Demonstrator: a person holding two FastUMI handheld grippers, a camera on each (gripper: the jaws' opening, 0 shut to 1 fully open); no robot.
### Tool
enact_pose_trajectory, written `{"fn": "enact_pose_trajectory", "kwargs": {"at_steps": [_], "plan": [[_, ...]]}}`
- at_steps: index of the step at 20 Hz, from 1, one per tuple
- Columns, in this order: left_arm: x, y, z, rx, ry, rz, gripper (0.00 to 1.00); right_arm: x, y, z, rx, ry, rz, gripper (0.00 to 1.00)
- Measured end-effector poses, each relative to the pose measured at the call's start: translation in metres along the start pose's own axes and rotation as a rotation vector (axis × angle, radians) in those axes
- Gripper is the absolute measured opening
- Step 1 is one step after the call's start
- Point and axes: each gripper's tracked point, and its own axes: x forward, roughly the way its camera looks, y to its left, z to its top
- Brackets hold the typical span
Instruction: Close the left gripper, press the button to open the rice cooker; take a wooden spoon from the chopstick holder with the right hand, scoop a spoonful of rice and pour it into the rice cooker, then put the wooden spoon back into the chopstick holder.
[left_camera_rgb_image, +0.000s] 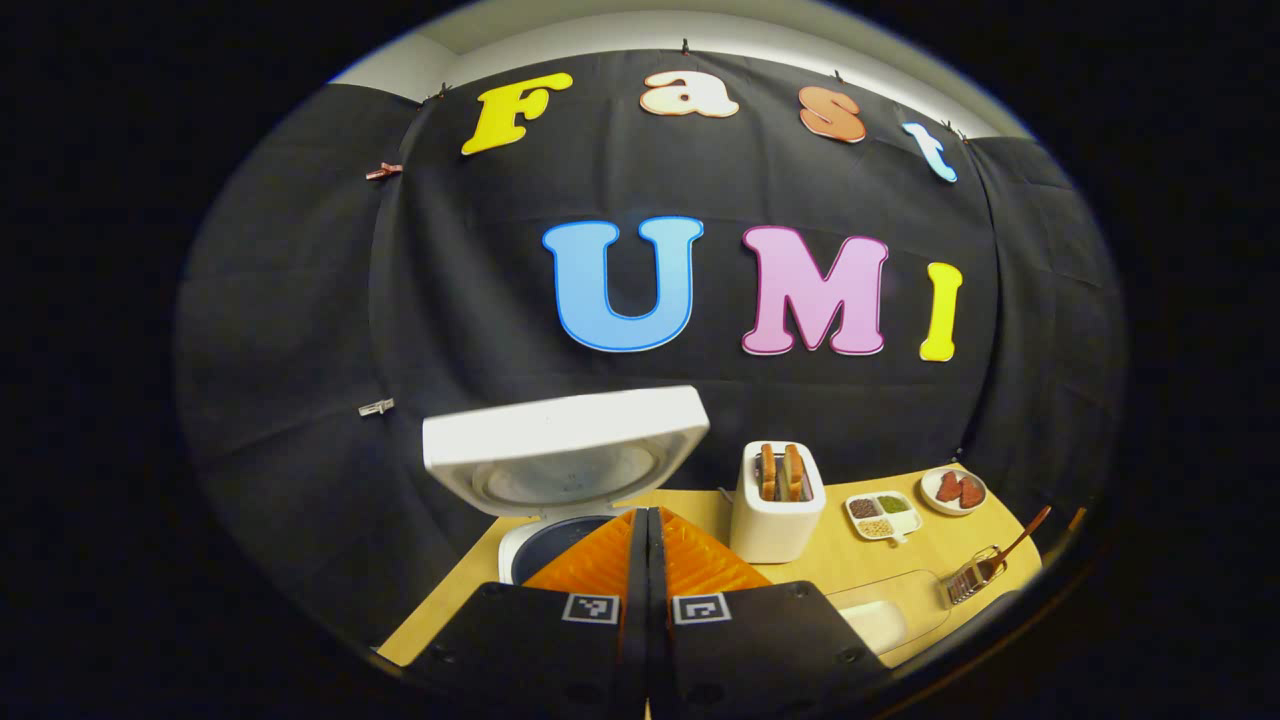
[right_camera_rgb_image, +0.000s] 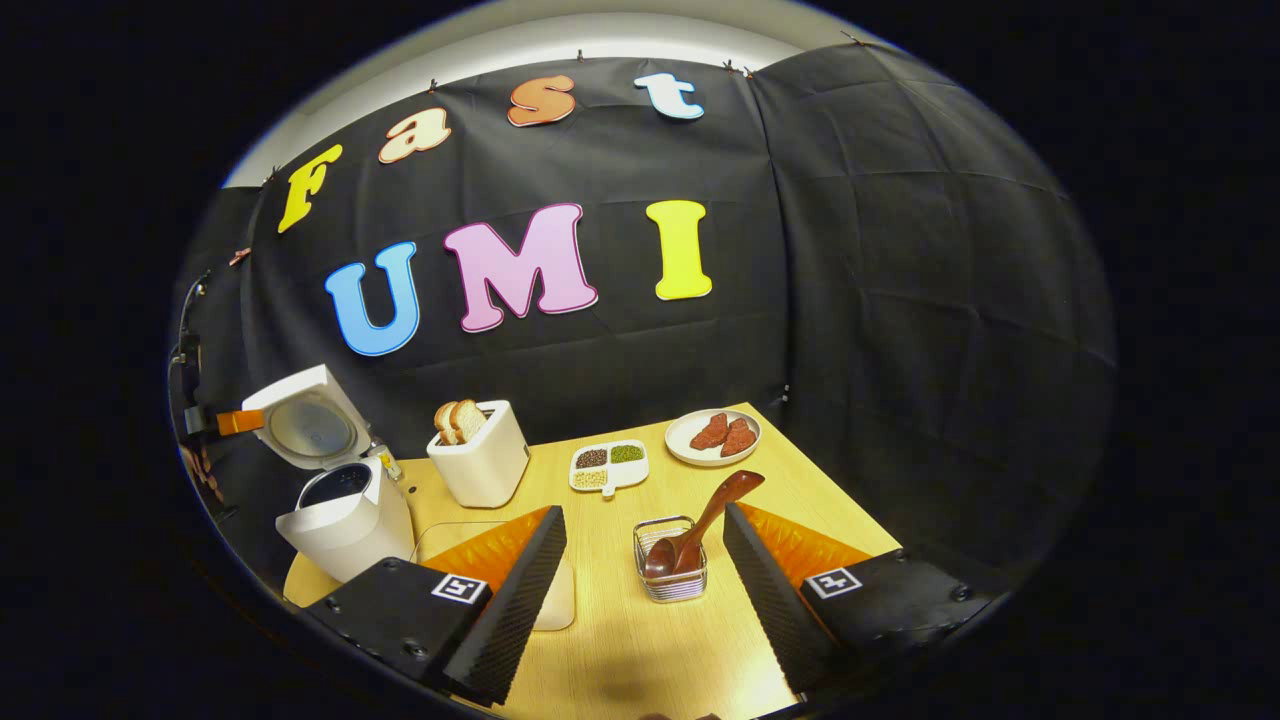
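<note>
The white rice cooker (left_camera_rgb_image: 530, 545) stands with its lid (left_camera_rgb_image: 565, 450) raised, right beyond my left gripper (left_camera_rgb_image: 647, 520), which is shut and holds nothing. In the right gripper view the cooker (right_camera_rgb_image: 345, 525) is at the far left, lid (right_camera_rgb_image: 305, 425) up, with the left gripper (right_camera_rgb_image: 245, 421) beside the lid. A dark wooden spoon (right_camera_rgb_image: 715, 510) leans in the wire chopstick holder (right_camera_rgb_image: 670, 580) on the table. My right gripper (right_camera_rgb_image: 643, 512) is open, one finger on each side of the holder, not touching it. A clear container with white rice (right_camera_rgb_image: 558, 600) lies partly behind one finger.
A white toaster (right_camera_rgb_image: 483, 455) with bread slices stands mid-table. Behind the holder are a divided dish of grains (right_camera_rgb_image: 608, 467) and a plate with red pieces (right_camera_rgb_image: 712, 437). The wooden table (right_camera_rgb_image: 620, 640) ends near the black cloth wall at the back and right.
</note>
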Motion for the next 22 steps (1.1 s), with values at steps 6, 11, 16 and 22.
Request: {"fn": "enact_pose_trajectory", "kwargs": {"at_steps": [6,11,16,22], "plan": [[-0.048,-0.037,-0.046,-0.100,0.106,0.000,0.08,0.030,-0.018,-0.016,0.028,0.062,0.010,0.99],[-0.063,-0.068,-0.053,-0.091,0.127,0.002,0.50,0.062,-0.041,-0.043,0.088,0.159,0.006,0.98],[-0.071,-0.094,-0.067,-0.137,0.164,-0.002,0.97,0.094,-0.062,-0.066,0.167,0.234,-0.007,0.98],[-0.090,-0.095,-0.082,-0.081,0.199,0.063,0.96,0.139,-0.073,-0.085,0.217,0.242,0.005,0.99]]}}
